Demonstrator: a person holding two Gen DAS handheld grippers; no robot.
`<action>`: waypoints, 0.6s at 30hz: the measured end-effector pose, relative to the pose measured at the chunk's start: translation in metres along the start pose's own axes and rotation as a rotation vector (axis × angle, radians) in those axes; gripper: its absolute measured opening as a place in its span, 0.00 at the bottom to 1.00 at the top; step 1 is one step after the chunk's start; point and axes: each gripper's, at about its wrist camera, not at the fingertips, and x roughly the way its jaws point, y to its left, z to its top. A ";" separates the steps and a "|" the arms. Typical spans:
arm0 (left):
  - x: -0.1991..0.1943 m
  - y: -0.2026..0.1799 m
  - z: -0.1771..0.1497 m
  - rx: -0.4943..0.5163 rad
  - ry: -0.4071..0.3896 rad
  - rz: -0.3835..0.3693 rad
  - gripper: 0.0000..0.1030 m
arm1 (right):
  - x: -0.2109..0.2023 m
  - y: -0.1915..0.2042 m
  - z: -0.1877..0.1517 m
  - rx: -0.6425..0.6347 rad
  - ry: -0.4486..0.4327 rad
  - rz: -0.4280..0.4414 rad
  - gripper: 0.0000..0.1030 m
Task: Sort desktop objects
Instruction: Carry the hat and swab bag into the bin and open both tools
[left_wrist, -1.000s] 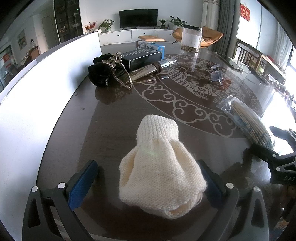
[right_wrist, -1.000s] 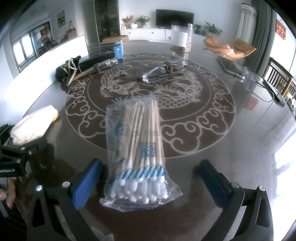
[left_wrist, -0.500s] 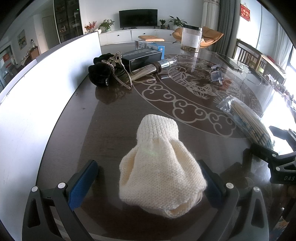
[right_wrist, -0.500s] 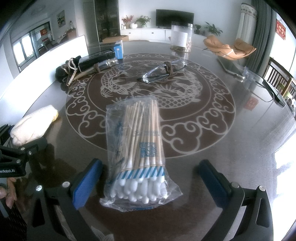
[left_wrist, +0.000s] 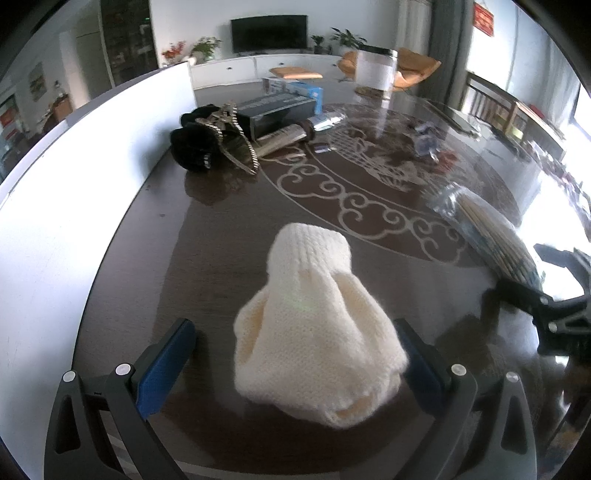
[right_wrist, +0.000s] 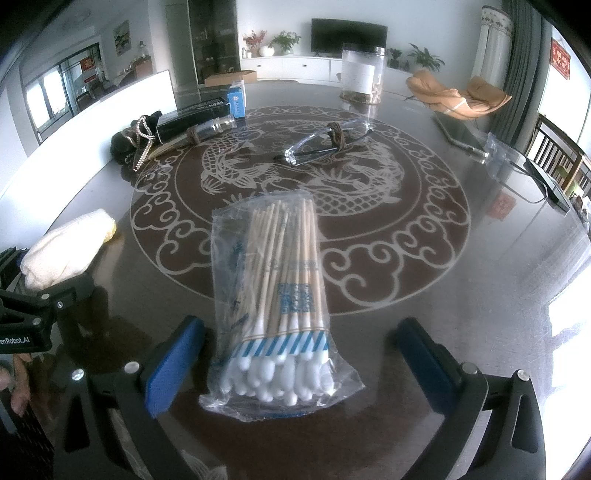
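Your left claw (left_wrist: 295, 354) stands wide open around the cream knit sock (left_wrist: 314, 332) on the near surface (left_wrist: 221, 236); your right claw (right_wrist: 295, 354) gapes around the cotton swab bag (right_wrist: 280, 295). Closing could make the slick bag slide or the sock bunch. The bag's blue print is unreadable.

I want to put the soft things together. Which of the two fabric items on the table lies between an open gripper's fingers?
The cream knitted sock, between the open left gripper. The black pouch with the chain lies far off near the white board.
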 end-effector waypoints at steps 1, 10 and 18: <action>-0.001 -0.001 -0.001 0.007 -0.001 -0.004 1.00 | 0.001 0.000 0.001 -0.013 0.019 0.010 1.00; -0.021 -0.012 -0.007 0.057 -0.003 -0.110 0.46 | -0.016 -0.005 0.006 0.015 0.059 0.116 0.38; -0.061 0.006 -0.016 -0.035 -0.015 -0.203 0.46 | -0.051 -0.003 -0.009 0.088 0.039 0.210 0.37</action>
